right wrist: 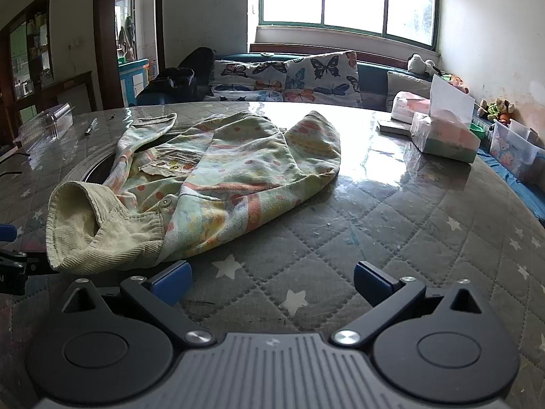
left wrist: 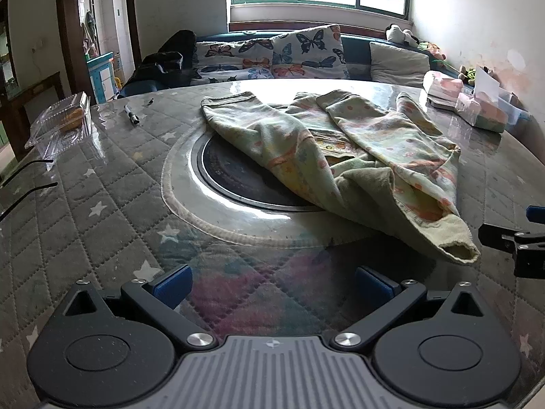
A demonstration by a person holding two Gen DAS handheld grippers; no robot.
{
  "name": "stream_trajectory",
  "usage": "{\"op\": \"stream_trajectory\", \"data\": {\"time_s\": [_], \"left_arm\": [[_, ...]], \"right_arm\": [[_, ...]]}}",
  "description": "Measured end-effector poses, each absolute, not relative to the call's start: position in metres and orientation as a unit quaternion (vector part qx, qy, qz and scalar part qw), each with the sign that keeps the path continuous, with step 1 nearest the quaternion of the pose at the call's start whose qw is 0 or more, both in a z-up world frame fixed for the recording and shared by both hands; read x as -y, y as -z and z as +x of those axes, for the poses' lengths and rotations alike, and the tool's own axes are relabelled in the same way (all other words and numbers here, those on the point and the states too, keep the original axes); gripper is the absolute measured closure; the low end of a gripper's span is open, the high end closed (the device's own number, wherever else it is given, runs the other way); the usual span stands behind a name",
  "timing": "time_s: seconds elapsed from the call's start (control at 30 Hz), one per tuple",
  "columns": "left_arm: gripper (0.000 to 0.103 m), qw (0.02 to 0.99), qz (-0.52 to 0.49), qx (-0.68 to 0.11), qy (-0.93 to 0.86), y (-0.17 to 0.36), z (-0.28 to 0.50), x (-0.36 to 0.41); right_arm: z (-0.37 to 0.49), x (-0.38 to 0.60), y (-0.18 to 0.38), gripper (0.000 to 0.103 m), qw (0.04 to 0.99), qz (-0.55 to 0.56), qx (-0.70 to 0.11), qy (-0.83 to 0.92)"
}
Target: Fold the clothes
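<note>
A pale green child's garment (left wrist: 344,156) with orange and yellow prints lies crumpled on the round quilted table (left wrist: 102,204). It also shows in the right wrist view (right wrist: 211,184), with a ribbed cuff (right wrist: 85,225) nearest me. My left gripper (left wrist: 272,284) is open and empty, low over the table, short of the garment. My right gripper (right wrist: 272,281) is open and empty, just right of the cuff. Part of the right gripper shows at the right edge of the left wrist view (left wrist: 517,242).
A round inset burner (left wrist: 245,177) sits at the table's middle, partly under the garment. A clear plastic box (left wrist: 64,122) and a pen (left wrist: 131,115) lie at the left. Tissue packs (right wrist: 442,133) stand at the right. A sofa with butterfly cushions (left wrist: 272,58) is behind.
</note>
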State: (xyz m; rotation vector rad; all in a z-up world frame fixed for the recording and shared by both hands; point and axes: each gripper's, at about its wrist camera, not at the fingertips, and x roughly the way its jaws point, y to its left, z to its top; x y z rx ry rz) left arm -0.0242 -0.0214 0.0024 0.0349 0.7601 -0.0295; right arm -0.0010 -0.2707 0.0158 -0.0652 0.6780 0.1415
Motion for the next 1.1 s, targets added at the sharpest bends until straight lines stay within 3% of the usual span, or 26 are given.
{"op": "stream_trajectory", "data": {"time_s": [0.57, 0.9, 1.1], "left_arm": [[0.000, 0.936, 0.019, -0.349, -0.027, -0.022, 0.006, -0.004], [0.001, 0.949, 0.024, -0.315, 0.004, -0.048, 0.053, 0.009], [0.015, 0.945, 0.034, -0.324, 0.033, -0.039, 0.094, 0.027]], "right_arm": [[0.025, 0.270, -0.022, 0.008, 0.937, -0.040, -0.336, -0.082], [0.068, 0.265, -0.040, 0.020, 0.937, -0.057, -0.330, -0.105], [0.110, 0.263, -0.047, 0.032, 0.934, -0.054, -0.334, -0.116]]}}
